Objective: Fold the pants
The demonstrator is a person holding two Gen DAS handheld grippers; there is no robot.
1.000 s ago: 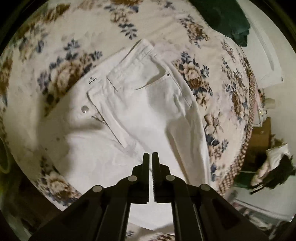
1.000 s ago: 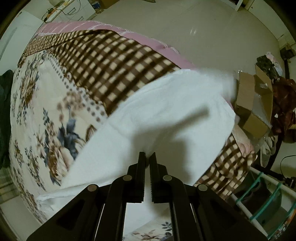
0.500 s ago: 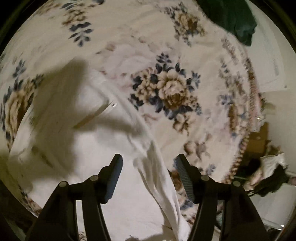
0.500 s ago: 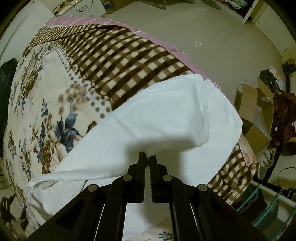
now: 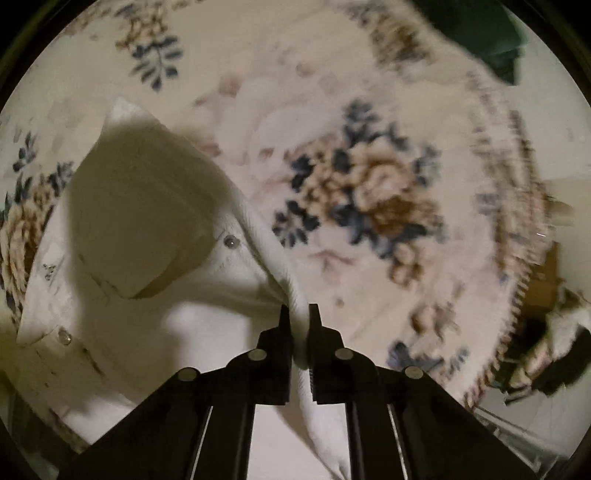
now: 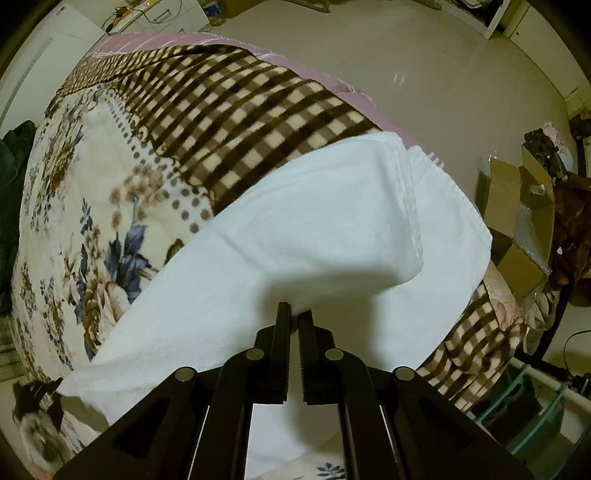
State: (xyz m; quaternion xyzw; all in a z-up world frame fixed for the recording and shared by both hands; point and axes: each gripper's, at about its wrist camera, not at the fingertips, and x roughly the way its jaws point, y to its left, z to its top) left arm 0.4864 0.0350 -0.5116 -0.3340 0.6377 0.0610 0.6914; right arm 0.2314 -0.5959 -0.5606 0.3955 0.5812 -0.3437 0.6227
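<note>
White pants lie on a floral blanket. In the left wrist view the waist part of the pants (image 5: 147, 221), with a rivet and a button, lies at the left under a dark shadow. My left gripper (image 5: 297, 314) is shut on the pants' side seam edge, which runs between its fingers. In the right wrist view the pants legs (image 6: 314, 229) lie over the checked border, one hem lifted and curled above the other. My right gripper (image 6: 294, 314) is shut on the upper leg's edge.
The floral blanket (image 5: 369, 192) covers the bed; its brown checked border (image 6: 240, 96) hangs at the bed's edge. A dark green garment (image 5: 476, 33) lies at the far corner. Cardboard boxes (image 6: 517, 221) and clutter stand on the floor beside the bed.
My left gripper opened, moved right to the pants' side edge and shut on it. My right gripper stayed shut on the leg, and the upper hem has lifted and curled more.
</note>
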